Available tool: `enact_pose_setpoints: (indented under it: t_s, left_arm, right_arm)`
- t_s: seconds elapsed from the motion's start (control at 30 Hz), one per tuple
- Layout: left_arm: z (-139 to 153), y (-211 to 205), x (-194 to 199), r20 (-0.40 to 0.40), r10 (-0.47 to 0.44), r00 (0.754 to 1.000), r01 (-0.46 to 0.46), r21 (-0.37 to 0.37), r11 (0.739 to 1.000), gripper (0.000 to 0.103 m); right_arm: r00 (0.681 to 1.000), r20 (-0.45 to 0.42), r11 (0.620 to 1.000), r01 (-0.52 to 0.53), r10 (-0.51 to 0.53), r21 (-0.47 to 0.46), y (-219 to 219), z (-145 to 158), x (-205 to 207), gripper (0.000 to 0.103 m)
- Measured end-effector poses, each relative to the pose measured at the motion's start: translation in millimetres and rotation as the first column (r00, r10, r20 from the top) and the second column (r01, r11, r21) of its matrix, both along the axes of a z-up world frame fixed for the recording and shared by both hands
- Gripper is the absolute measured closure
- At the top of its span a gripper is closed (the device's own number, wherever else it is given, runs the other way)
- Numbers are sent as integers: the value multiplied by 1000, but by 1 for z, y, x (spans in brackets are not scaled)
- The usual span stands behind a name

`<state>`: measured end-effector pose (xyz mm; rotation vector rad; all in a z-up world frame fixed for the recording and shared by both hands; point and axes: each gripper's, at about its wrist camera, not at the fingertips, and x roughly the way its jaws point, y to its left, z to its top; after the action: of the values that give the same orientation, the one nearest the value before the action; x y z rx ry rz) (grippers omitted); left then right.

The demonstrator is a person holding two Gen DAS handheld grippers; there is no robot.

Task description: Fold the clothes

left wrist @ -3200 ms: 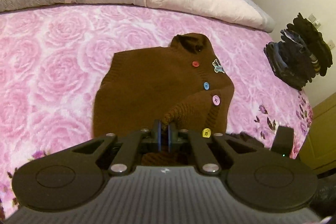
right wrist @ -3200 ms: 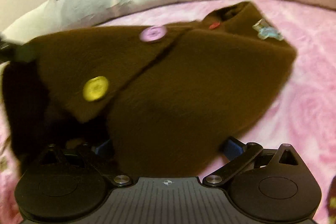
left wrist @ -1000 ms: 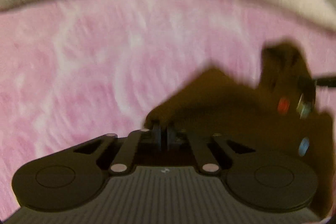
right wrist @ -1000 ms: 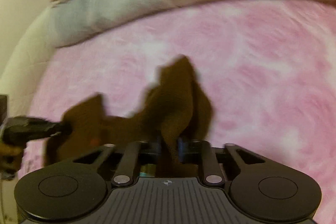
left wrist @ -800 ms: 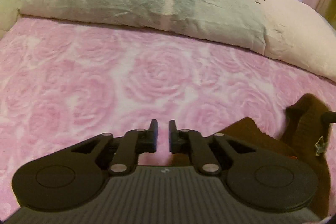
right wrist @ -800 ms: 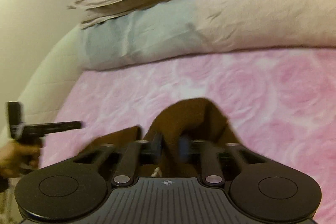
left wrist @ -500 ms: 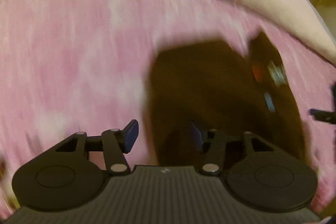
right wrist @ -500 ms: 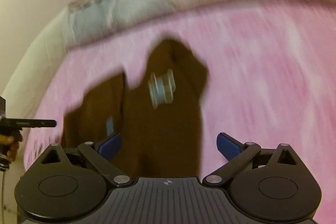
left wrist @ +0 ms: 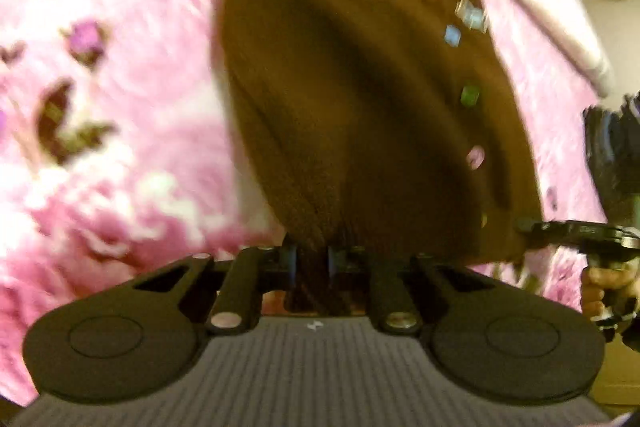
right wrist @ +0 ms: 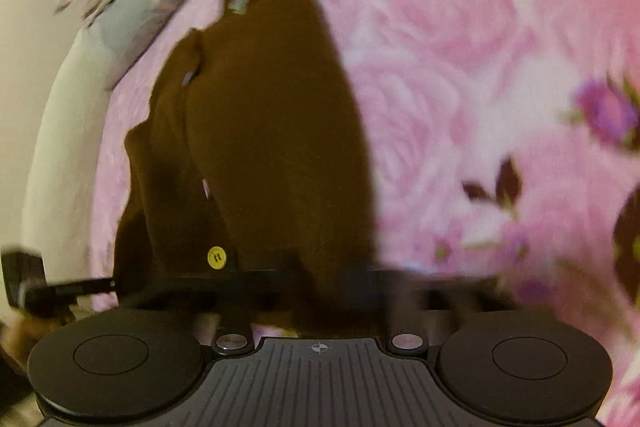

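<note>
Brown cardigan (left wrist: 360, 99) lies on pink rose bedspread (left wrist: 120, 7), hem toward both cameras. Left gripper (left wrist: 311, 261) angled steeply down, jaws closing, pinching the hem. Right gripper (right wrist: 340, 283) tilted downward, blurred, jaws pressed together on the hem's other corner.

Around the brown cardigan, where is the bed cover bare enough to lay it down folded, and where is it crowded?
Bare pink bed cover lies left of the brown cardigan and also to its right. It is crowded at the head, where pillows border the collar, and at the far right edge, where dark clothes sit.
</note>
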<state>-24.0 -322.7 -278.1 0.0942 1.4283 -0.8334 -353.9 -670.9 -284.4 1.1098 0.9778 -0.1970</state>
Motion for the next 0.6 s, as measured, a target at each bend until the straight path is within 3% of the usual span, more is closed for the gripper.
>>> enact_pose_setpoints:
  t_s: [0.1, 0.23, 0.4, 0.47, 0.6]
  left_arm:
    - [38, 13, 21, 16, 39, 999, -37, -79, 996, 95]
    - [109, -11, 68, 115, 37, 993, -10, -222, 975, 96]
    - [235, -72, 128, 309, 55, 950, 82, -412, 908, 98]
    - [294, -80, 137, 382, 80, 921, 131, -495, 859, 98]
    - [361, -66, 122, 428, 130, 895, 169, -592, 788, 98]
  right_arm:
    - [996, 24, 991, 79, -82, 107, -19, 20, 1, 95]
    - [964, 178, 977, 178, -197, 116, -63, 102, 22, 95]
    - [913, 373, 973, 213, -165, -92, -125, 241, 79, 99]
    - [873, 471, 956, 237, -130, -174, -137, 305, 92, 99]
    - [792, 607, 914, 292, -66, -282, -119, 395, 77, 99]
